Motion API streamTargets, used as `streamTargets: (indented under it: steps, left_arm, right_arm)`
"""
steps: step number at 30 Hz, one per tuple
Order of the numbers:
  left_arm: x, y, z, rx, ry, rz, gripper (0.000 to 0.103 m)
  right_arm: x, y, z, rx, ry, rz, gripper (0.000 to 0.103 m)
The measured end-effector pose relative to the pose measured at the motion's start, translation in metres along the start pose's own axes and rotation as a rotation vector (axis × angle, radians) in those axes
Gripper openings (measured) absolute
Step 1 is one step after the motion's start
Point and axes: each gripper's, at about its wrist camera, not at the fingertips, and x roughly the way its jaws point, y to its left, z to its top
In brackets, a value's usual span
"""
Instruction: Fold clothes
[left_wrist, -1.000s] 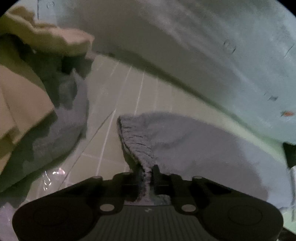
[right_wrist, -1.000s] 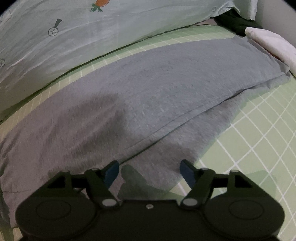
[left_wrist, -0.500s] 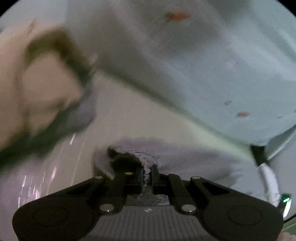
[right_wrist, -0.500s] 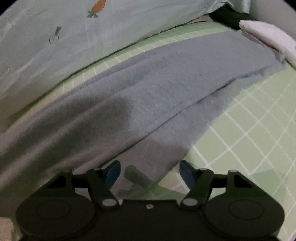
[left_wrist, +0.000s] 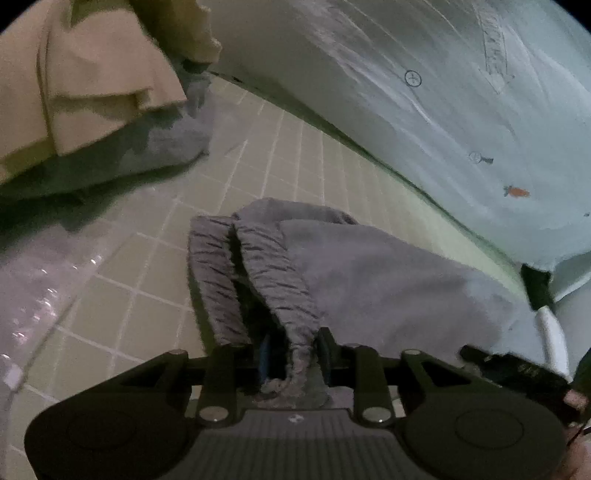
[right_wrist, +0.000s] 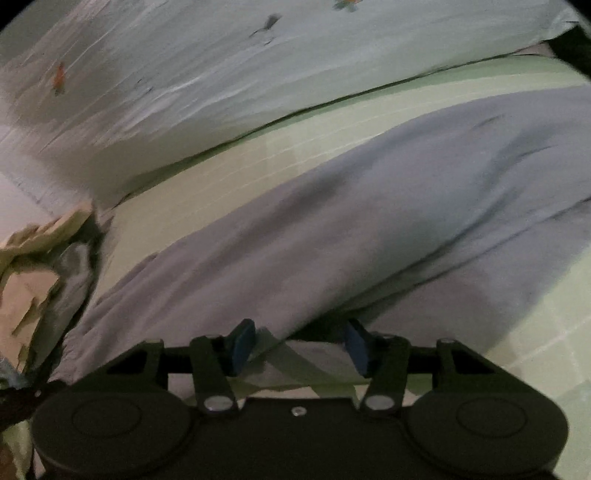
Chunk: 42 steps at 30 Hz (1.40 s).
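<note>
A grey garment (left_wrist: 388, 280) with a gathered elastic waistband (left_wrist: 266, 258) lies on the green grid mat (left_wrist: 295, 162). My left gripper (left_wrist: 294, 349) is at the waistband's near end, jaws opening. The bunched band still hangs between them, with a dark gap beside the left pad (left_wrist: 264, 354). In the right wrist view the same grey garment (right_wrist: 369, 221) stretches across the mat (right_wrist: 221, 173). My right gripper (right_wrist: 299, 345) sits at its near folded edge, jaws closing. The blue pads (right_wrist: 242, 345) stand apart, and the cloth edge just reaches in between them without being pinched.
Pale bedding with small carrot prints (left_wrist: 406, 92) (right_wrist: 184, 74) borders the mat's far side. A heap of beige and grey clothes (left_wrist: 92, 85) (right_wrist: 26, 280) sits at the left. Clear plastic (left_wrist: 37, 280) covers the mat's near left.
The left jaws, shut on the waistband before, have parted, and the band now lies slack and spread. The right gripper swung left along the garment and its jaws narrowed.
</note>
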Motion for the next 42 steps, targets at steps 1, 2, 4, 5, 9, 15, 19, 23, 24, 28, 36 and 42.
streamTargets:
  steps: [1, 2, 4, 5, 9, 15, 19, 23, 24, 28, 36, 42]
  left_arm:
    - [0.002, 0.000, -0.001, -0.006, 0.002, -0.008, 0.018]
    - [0.004, 0.000, -0.002, -0.012, 0.005, -0.016, 0.010]
    - [0.005, -0.001, -0.002, -0.012, 0.000, -0.013, 0.009]
    - [0.004, -0.002, -0.001, -0.006, -0.007, -0.002, 0.009]
    - [-0.006, -0.003, 0.005, -0.005, -0.054, 0.036, 0.008]
    - [-0.020, -0.004, 0.006, -0.039, -0.097, 0.035, 0.008]
    - [-0.019, 0.003, 0.001, -0.079, -0.093, 0.049, 0.008]
    - [-0.024, 0.009, -0.002, -0.099, -0.095, 0.035, 0.008]
    - [-0.025, 0.010, -0.003, -0.101, -0.096, 0.033, 0.008]
    - [-0.024, 0.007, -0.001, -0.097, -0.097, 0.029, 0.008]
    - [-0.024, 0.009, -0.002, -0.108, -0.095, 0.028, 0.008]
    - [-0.023, 0.012, -0.003, -0.119, -0.089, 0.025, 0.008]
  right_arm:
    - [0.003, 0.005, -0.001, -0.022, 0.007, 0.005, 0.055]
    - [0.006, 0.008, -0.001, -0.047, 0.013, 0.006, 0.051]
    - [0.009, 0.014, -0.004, -0.088, 0.029, 0.004, 0.026]
    - [0.011, 0.014, -0.005, -0.095, 0.036, 0.002, 0.014]
    - [-0.001, 0.008, -0.010, -0.072, 0.011, 0.018, 0.005]
    - [-0.055, 0.011, -0.026, -0.097, -0.065, 0.025, 0.005]
    - [-0.049, 0.003, -0.039, -0.074, -0.013, -0.021, 0.010]
    - [-0.056, -0.003, -0.040, -0.035, -0.053, -0.068, 0.033]
    - [-0.057, -0.001, -0.039, -0.055, -0.061, -0.086, 0.033]
    - [-0.049, 0.007, -0.034, -0.094, -0.048, -0.055, 0.037]
    - [-0.013, 0.026, -0.028, -0.113, 0.038, -0.092, 0.040]
    - [-0.021, 0.025, -0.036, -0.119, 0.046, -0.106, 0.040]
